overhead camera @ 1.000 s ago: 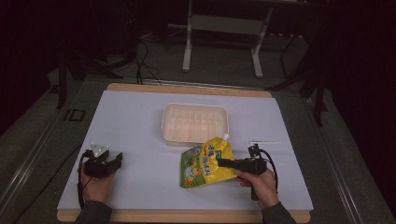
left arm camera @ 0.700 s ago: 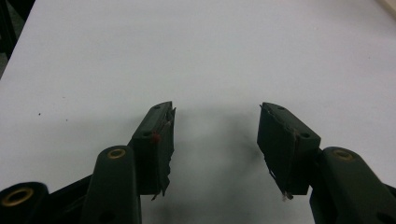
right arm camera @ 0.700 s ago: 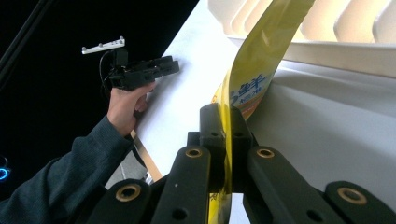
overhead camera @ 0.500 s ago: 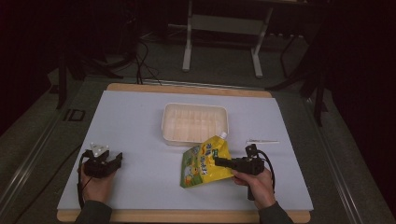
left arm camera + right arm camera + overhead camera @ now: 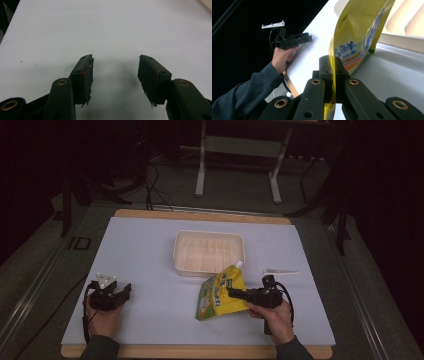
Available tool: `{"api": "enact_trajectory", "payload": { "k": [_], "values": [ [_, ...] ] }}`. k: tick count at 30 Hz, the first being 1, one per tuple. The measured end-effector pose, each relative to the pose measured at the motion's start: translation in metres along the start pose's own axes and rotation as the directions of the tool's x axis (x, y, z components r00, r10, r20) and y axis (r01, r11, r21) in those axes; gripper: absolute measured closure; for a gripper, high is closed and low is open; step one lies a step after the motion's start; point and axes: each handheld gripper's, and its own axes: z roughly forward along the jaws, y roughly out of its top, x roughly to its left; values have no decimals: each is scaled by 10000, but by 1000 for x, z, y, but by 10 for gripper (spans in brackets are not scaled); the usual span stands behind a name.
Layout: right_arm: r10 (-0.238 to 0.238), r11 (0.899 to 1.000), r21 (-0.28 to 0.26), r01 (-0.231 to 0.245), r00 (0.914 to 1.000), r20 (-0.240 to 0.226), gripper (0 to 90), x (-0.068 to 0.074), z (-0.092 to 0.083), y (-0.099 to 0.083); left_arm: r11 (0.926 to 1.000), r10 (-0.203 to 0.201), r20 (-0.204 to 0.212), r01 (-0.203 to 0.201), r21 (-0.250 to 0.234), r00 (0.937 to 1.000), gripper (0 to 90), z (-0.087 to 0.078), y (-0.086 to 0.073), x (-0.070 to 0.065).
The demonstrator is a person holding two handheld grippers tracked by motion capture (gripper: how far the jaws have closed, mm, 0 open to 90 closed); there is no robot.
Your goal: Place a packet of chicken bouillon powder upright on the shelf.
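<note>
A yellow spouted pouch (image 5: 220,291) with green and blue print lies tilted just in front of the white tray (image 5: 209,251). My right gripper (image 5: 235,293) is shut on the pouch's right edge; in the right gripper view the pouch (image 5: 354,37) rises edge-on from between the closed jaws of my right gripper (image 5: 332,72). My left gripper (image 5: 122,292) rests at the table's front left, held by a hand. In the left gripper view my left gripper (image 5: 115,72) stands open over bare white tabletop with nothing between its fingers.
The empty ribbed tray sits mid-table. A small white strip (image 5: 281,271) lies to the tray's right. The white mat (image 5: 150,245) has a wooden border, and dark floor, cables and a metal stand lie beyond the far edge.
The right gripper and the pouch have shifted slightly on the table. The left gripper has stayed where it was.
</note>
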Motion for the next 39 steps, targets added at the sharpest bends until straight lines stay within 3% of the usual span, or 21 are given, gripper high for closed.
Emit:
{"api": "enact_trajectory", "payload": {
  "k": [16,22,35,39],
  "values": [
    [-1237,9919,338,1222,9911,485,900,22,-4,13,10000,12,-1,-12,-3,10000,455,0,0,0],
    [-1483,9883,454,1457,9871,604,900,30,-6,21,10000,12,14,-12,-18,10000,454,0,0,0],
    [-2192,9739,819,2115,9705,1006,900,41,1,33,10000,40,23,-40,-20,10000,454,0,0,0],
    [-2458,9670,1002,2344,9615,1226,900,45,3,37,10000,16,24,-16,-43,10000,454,0,0,0]
  ]
}}
